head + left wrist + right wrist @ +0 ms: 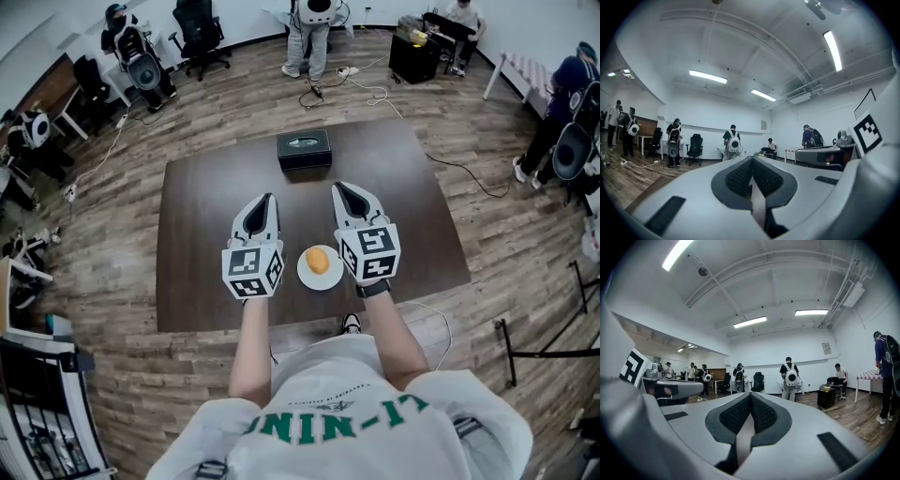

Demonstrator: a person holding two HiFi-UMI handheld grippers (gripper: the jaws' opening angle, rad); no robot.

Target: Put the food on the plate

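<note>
An orange-yellow piece of food [318, 261] lies on a small white plate [307, 275] near the front edge of the dark brown table [206, 281]. My left gripper [267, 199] hovers left of the plate, my right gripper [339, 188] right of it, both raised and pointing away from me. Both are shut with nothing between the jaws. In the left gripper view the ribbed pads [740, 176] meet, and in the right gripper view the pads [761, 414] meet too. Both gripper views look out level across the room, so plate and food are hidden there.
A black box [304, 149] sits at the table's far edge. Several people with backpack rigs stand around the room, one [309, 37] beyond the table. Office chairs [202, 37] and cables [361, 89] lie on the wooden floor at the back.
</note>
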